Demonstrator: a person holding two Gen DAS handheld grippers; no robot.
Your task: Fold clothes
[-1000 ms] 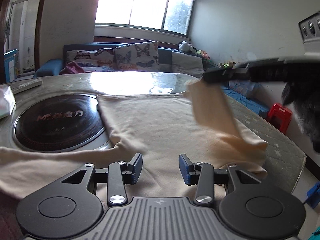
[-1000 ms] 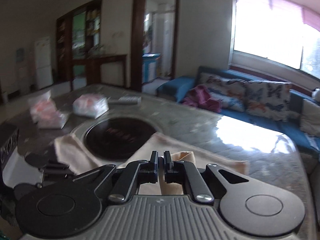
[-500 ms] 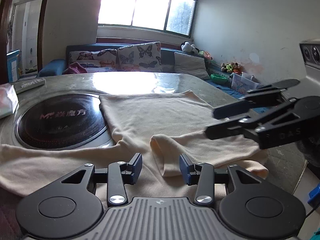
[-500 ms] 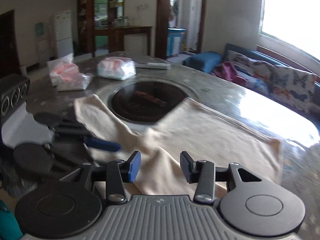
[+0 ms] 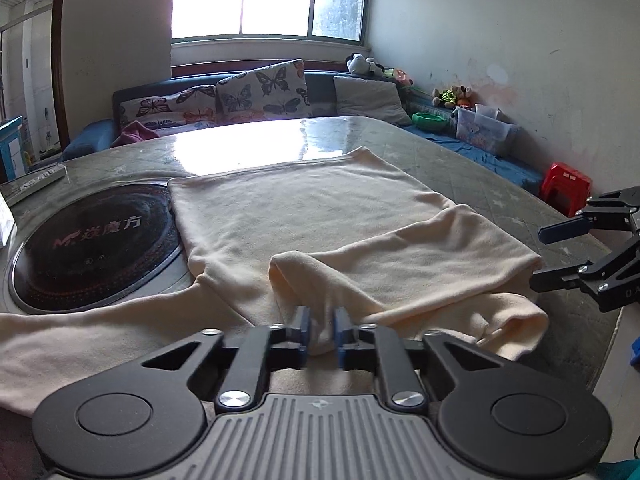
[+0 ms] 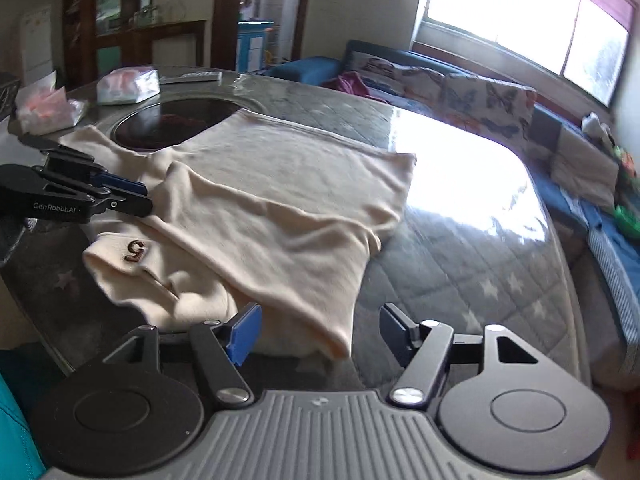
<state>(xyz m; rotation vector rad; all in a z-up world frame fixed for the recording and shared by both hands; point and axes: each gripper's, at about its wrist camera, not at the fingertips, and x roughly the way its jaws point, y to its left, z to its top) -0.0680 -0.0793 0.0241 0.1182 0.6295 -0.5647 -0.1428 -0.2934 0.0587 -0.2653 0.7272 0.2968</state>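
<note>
Cream knit long-sleeved garment (image 5: 304,216) spread flat on the grey quilted-cover table (image 6: 460,264), one edge overlapping the round black glass hob plate (image 5: 88,248) set into it. One sleeve (image 6: 256,232) laid diagonally across the body, cuff end near the collar; the other sleeve (image 5: 72,336) stretched out sideways along the near edge. Left gripper (image 5: 320,330) low at the collar end, fingers clenched on a bunched fold of cream fabric. Right gripper (image 6: 316,332) off the garment's side, fingers released and wide apart, nothing between them, hovering just short of the shoulder edge. Judged mid-fold: one sleeve in, the other out. Next move likely calls for carrying the pinched fabric without dragging the laid sleeve askew, with the free gripper steadying or taking a matching edge. Soft knit, prone to slump and wrinkle.
</note>
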